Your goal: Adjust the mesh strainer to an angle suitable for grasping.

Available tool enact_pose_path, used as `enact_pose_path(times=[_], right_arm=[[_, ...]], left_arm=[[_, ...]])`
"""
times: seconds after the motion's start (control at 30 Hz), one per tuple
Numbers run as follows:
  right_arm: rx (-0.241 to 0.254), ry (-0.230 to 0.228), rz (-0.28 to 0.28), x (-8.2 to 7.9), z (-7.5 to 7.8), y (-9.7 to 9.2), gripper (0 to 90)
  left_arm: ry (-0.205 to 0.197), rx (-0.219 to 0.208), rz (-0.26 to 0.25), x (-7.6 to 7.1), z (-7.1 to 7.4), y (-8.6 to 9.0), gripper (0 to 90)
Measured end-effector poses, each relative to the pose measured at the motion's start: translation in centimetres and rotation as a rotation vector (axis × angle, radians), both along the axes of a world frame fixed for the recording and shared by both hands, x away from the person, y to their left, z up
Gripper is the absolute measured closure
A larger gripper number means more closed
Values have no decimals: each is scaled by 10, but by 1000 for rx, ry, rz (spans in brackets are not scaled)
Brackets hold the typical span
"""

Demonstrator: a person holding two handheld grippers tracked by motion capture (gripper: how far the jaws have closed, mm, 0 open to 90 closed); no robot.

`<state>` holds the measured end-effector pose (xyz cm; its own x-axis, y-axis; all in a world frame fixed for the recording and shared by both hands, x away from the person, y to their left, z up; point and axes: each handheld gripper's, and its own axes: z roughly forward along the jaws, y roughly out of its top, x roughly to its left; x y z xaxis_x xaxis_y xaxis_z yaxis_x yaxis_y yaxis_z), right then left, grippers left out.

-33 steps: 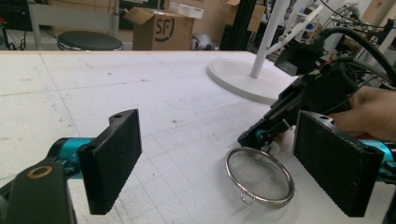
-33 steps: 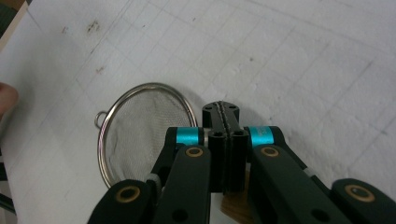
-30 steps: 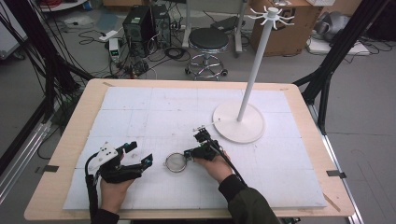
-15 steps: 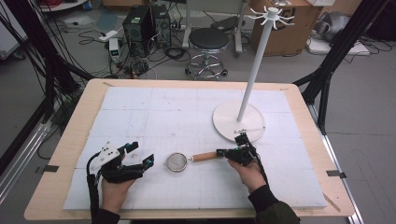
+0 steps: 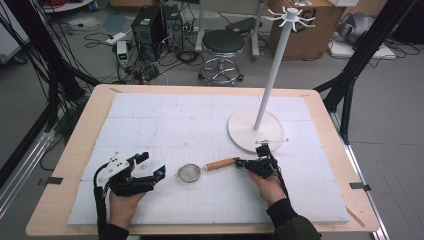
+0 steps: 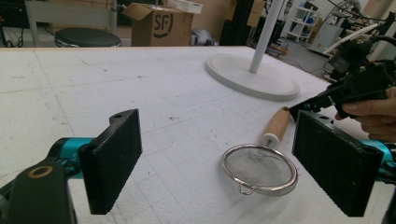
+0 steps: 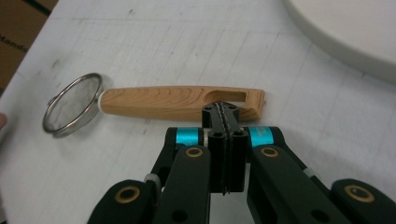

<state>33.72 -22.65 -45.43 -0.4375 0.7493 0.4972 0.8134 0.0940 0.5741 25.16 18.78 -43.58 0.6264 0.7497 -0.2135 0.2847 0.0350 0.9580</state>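
A small metal mesh strainer (image 5: 189, 173) with a wooden handle (image 5: 221, 163) lies flat on the white table mat, handle pointing right. My right gripper (image 5: 241, 163) is shut, its tips at the slotted far end of the handle (image 7: 168, 101). The pads meet with nothing visible between them (image 7: 223, 112). My left gripper (image 5: 151, 165) rests left of the strainer, jaws wide open and empty. In the left gripper view the strainer bowl (image 6: 259, 169) lies ahead between the jaws (image 6: 217, 140), nearer the right one. The right gripper (image 6: 355, 88) shows beyond it.
A tall white stand with a round base (image 5: 255, 130) and a hooked top (image 5: 290, 15) rises at the back right, just behind my right hand. The mat's edge and wooden table rim (image 5: 75, 150) run around. Stool, boxes and cables lie on the floor beyond.
My right hand has drawn back to the right along the handle, uncovering it; its gripper tips now sit at the handle's end. The strainer and left gripper have stayed put.
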Motion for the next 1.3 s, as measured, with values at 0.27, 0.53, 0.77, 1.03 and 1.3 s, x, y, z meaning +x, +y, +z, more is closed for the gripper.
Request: enact_pose_path(times=[0.27,0.53,0.77,1.03,1.3], right_arm=[[54,25,-47,27,-7,5,900],[61,37,-50,49,-6,21,900],[80,54,-46,59,-8,33,900],[83,49,-23,63,-8,47,900],[105,-18,89,41,17,84,900]], left_arm=[[-3,-6,7,-1,0,2,166],[-1,-10,11,-1,0,1,166],[0,-5,8,-1,0,3,167],[2,-4,6,-1,0,3,169],[1,3,6,-1,0,2,170]])
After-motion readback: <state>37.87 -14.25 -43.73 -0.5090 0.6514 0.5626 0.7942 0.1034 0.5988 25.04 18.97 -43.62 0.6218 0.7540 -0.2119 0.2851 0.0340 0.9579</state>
